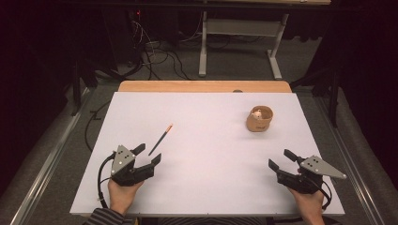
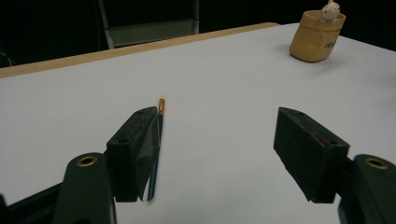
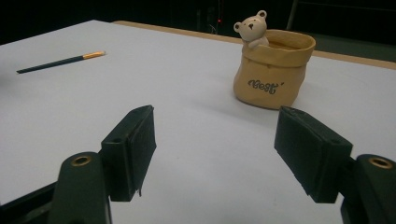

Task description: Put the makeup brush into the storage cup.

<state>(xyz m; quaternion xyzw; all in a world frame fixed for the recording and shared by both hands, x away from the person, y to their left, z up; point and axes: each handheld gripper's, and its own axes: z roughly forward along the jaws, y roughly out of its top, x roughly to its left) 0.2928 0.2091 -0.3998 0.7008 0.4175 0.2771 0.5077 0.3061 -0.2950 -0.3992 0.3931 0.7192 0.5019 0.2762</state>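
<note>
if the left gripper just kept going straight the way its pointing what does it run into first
Most likely the pencil: it lies just ahead of the open left gripper, close by one jaw. Depth is unclear, so it could slide alongside.

Open tongs (image 2: 217,154) low over white table (image 2: 224,93), dark pencil (image 2: 156,149) beside one jaw, tan pot (image 2: 316,39) far off.

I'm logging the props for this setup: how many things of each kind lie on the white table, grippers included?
Pencil: 1
Tan pot with a bear figure: 1
Hand-held grippers: 2, the left gripper and the right gripper, both open and holding nothing
Total: 4
</note>
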